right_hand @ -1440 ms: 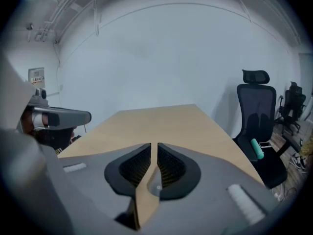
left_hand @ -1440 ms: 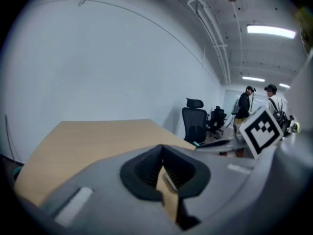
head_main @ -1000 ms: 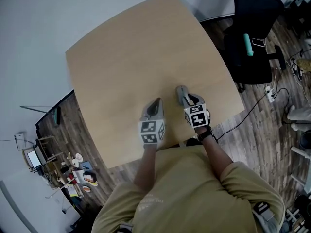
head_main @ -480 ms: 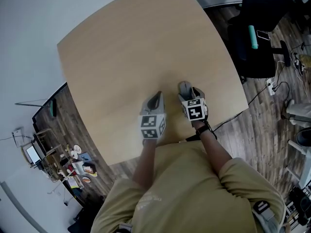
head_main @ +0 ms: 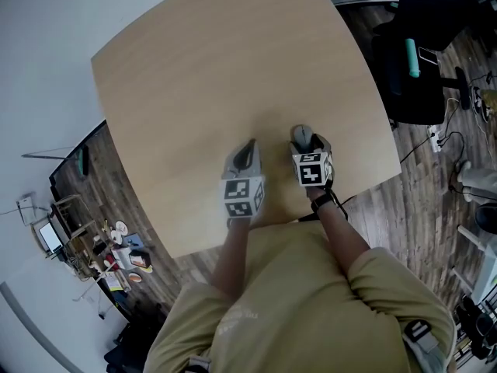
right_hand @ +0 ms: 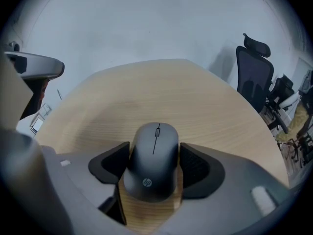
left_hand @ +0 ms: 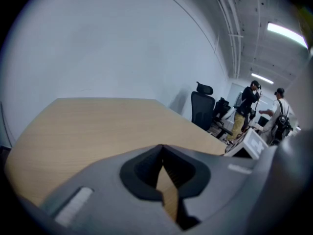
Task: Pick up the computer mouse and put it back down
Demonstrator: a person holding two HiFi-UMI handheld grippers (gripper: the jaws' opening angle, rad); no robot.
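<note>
A dark grey computer mouse (right_hand: 152, 160) lies on the light wooden table (right_hand: 146, 92), near its front right edge, and shows as a small grey shape (head_main: 301, 136) in the head view. My right gripper (right_hand: 155, 153) points steeply down over it with the mouse between its jaws. The jaws are opening, and a sliver of table shows beside the right pad. That same gripper (head_main: 304, 143) carries its marker cube toward me. My left gripper (head_main: 247, 151) hovers just left of it, jaws shut on nothing, tips meeting (left_hand: 162, 148) over bare table (left_hand: 88, 126).
A black office chair (head_main: 419, 61) stands right of the table (head_main: 202, 76) and shows in both gripper views (right_hand: 254, 77) (left_hand: 201, 106). Two people (left_hand: 249, 102) stand far behind it. Cables (head_main: 443, 142) and small clutter (head_main: 116, 259) lie on the wood floor.
My right gripper has sunk toward the table with the mouse and its jaws have spread. My left gripper has drifted slightly lower beside it.
</note>
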